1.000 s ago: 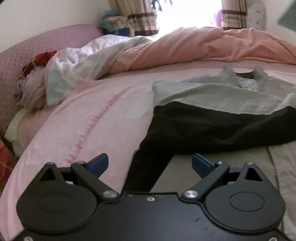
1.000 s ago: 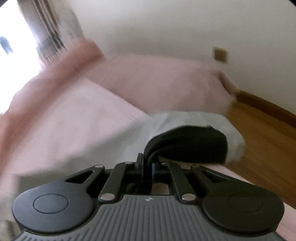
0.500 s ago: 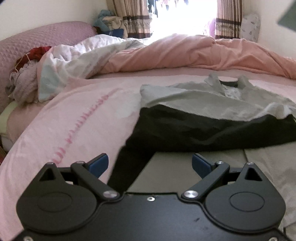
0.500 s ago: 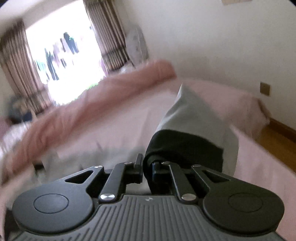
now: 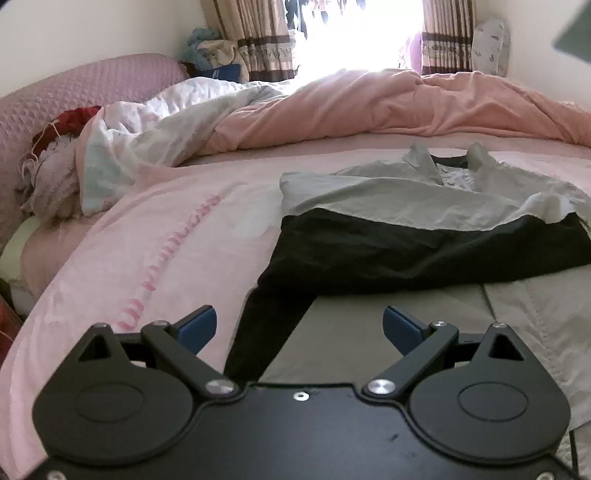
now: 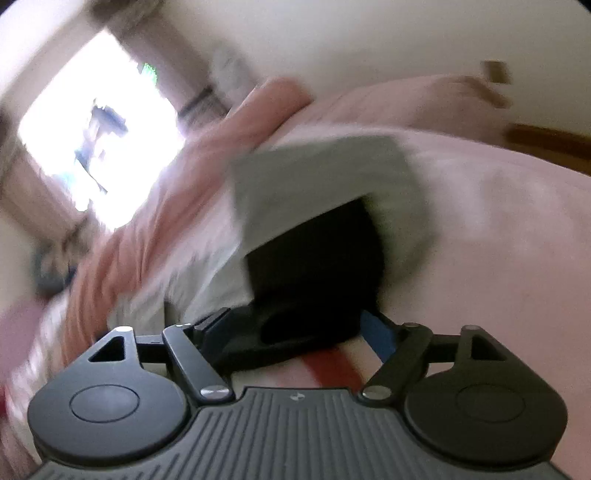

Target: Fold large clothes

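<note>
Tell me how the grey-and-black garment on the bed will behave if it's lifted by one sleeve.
The garment is probably floppy: it lies creased and already folded over itself. Likely light, since its collar holds little shape. Lifted by one sleeve, the rest would probably sag and unfold.

Bright window (image 5: pixel 354 33) behind striped curtains (image 5: pixel 255 40); pink bed (image 5: pixel 147 243); cream walls (image 5: pixel 92 29)

surface: bed (image 5: pixel 155 266) under a pink sheet with pink lettering, filling the left wrist frame | centre and right: grey-and-black garment (image 5: pixel 424 221) lying partly folded on the sheet | upper half: rumpled pink duvet (image 5: pixel 388 107) across the far side | upper left: white quilt (image 5: pixel 147 147) bunched beside a mauve headboard (image 5: pixel 74 92)
</note>
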A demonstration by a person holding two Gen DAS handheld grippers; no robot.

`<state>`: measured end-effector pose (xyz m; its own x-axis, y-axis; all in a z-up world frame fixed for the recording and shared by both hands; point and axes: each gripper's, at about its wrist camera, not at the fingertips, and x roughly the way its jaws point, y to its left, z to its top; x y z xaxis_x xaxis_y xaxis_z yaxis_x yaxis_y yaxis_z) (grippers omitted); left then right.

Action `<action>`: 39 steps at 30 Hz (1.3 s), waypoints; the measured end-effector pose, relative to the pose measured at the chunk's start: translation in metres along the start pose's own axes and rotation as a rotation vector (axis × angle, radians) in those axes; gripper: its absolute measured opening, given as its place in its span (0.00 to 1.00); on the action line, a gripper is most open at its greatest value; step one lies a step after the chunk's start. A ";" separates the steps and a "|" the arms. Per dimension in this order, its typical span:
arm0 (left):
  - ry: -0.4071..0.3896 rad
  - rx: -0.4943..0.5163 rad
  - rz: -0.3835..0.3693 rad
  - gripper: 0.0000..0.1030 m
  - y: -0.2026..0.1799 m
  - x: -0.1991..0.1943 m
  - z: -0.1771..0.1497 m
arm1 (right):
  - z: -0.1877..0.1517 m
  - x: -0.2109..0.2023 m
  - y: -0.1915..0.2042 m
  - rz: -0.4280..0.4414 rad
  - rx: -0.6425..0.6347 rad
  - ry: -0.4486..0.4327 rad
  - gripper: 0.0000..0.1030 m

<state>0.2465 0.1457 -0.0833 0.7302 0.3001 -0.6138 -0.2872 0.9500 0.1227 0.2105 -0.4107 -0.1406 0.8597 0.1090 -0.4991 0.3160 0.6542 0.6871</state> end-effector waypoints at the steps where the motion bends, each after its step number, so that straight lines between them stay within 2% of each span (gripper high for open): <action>1: 0.002 -0.001 0.000 0.95 -0.001 0.000 -0.001 | -0.001 -0.010 -0.011 0.006 0.046 -0.017 0.90; 3: 0.004 0.009 0.004 0.95 -0.005 0.000 -0.002 | -0.001 -0.020 -0.028 0.003 0.102 -0.054 0.90; 4: 0.002 0.021 0.014 0.95 -0.008 0.000 -0.002 | 0.002 -0.021 -0.036 -0.032 0.124 -0.065 0.90; 7: -0.009 0.052 0.033 0.95 -0.017 -0.002 -0.005 | 0.012 -0.005 -0.059 -0.092 0.219 -0.030 0.90; 9: -0.007 0.045 0.006 0.95 -0.018 -0.004 -0.007 | 0.016 0.010 -0.076 -0.057 0.304 -0.001 0.89; 10: -0.006 0.044 -0.006 0.95 -0.018 -0.004 -0.008 | 0.021 0.014 -0.080 -0.030 0.325 -0.014 0.90; 13: 0.001 0.056 0.009 0.96 -0.019 -0.003 -0.010 | 0.033 0.029 -0.073 -0.046 0.348 -0.011 0.89; 14: 0.005 0.057 0.012 0.96 -0.018 -0.002 -0.011 | 0.037 0.035 -0.069 -0.048 0.346 -0.006 0.79; 15: 0.009 0.055 0.013 0.96 -0.017 -0.001 -0.011 | 0.040 0.042 -0.066 -0.041 0.351 0.008 0.51; 16: 0.012 0.051 0.014 0.96 -0.016 0.000 -0.012 | 0.041 0.047 -0.065 -0.021 0.362 0.020 0.31; 17: 0.013 0.049 0.015 0.96 -0.014 0.000 -0.012 | 0.043 0.051 -0.063 0.005 0.365 0.031 0.18; 19: 0.009 0.056 0.018 0.96 -0.011 -0.001 -0.012 | 0.049 0.045 -0.052 -0.011 0.312 -0.010 0.16; 24: 0.004 0.064 0.055 0.96 -0.001 -0.002 -0.012 | 0.063 0.001 -0.020 -0.128 0.131 -0.240 0.15; 27: 0.007 0.051 0.073 0.96 0.004 -0.001 -0.014 | 0.070 0.001 -0.011 -0.208 0.065 -0.262 0.14; 32: 0.008 0.049 0.072 0.96 0.010 -0.001 -0.017 | 0.061 0.005 0.001 -0.129 0.057 -0.223 0.14; 36: 0.026 0.034 0.091 0.96 0.024 0.004 -0.017 | 0.042 0.005 0.059 -0.057 -0.063 -0.229 0.08; 39: 0.029 0.027 0.093 0.96 0.037 0.011 -0.015 | 0.005 0.006 0.118 0.001 -0.151 -0.218 0.07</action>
<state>0.2346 0.1826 -0.0968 0.6829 0.3851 -0.6208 -0.3362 0.9201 0.2009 0.2548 -0.3366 -0.0599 0.9314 -0.0435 -0.3614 0.2655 0.7604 0.5927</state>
